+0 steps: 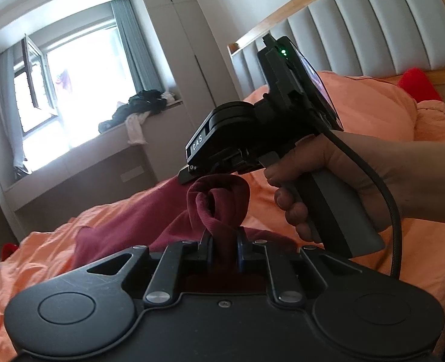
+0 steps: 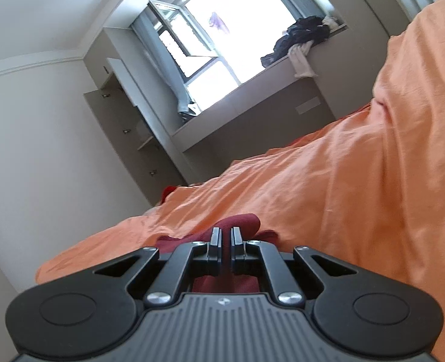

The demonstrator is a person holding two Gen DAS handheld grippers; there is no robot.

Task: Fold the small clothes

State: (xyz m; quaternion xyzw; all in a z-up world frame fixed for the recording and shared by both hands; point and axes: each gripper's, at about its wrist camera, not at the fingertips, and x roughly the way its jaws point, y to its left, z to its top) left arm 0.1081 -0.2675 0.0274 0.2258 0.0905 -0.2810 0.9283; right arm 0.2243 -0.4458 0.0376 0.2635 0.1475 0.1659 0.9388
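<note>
Left gripper [image 1: 222, 241] pinches bunched maroon garment [image 1: 219, 199] – rest trails left; right gripper [image 2: 226, 235] closed, garment beneath – hold unclear

garment: maroon cloth [image 1: 219, 199] | state: bunched, edge lifted | place: orange bedding [image 1: 358, 187]

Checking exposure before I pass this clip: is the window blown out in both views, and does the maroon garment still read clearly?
Left wrist view: window blown out white, maroon garment sharp but dim against it. Right wrist view: window also clipped, garment mostly hidden behind the fingers; fisheye bending throughout.
</note>
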